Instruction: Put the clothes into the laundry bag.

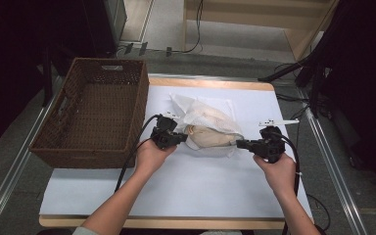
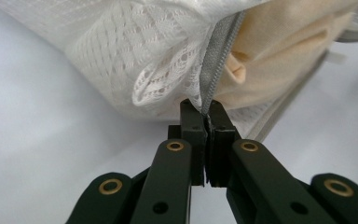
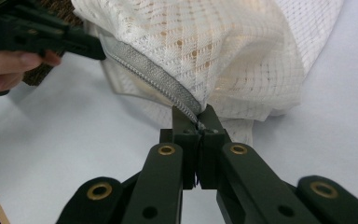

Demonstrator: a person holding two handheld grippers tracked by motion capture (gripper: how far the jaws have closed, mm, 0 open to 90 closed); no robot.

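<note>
Tongs, left (image 1: 180, 137): clamped tight on the grey zipper (image 2: 213, 74) at the left end of a white mesh laundry bag (image 1: 208, 117); the left gripper view shows the two black jaws pressed together with the zipper tape pinched between them.

Tongs, right (image 1: 240, 143): clamped on the same zipper at the bag's right end; the right gripper view shows the jaws meeting on the tape where the mesh gathers.

Mesh laundry bag: white, openwork weave, lying on the desk (image 1: 186, 188) just right of the wicker basket (image 1: 95, 112). Zipper partly open toward the left end.

Contents: cream-coloured cloth (image 1: 210, 136) inside the bag, showing through the open zipper between the two tongs.

Wicker basket: brown, rectangular, standing at the desk's left edge, a little apart from the bag.

Hands: left hand (image 1: 152, 155) just right of the basket's near corner; right hand (image 1: 278, 171) well right of the basket, beyond the bag.
</note>
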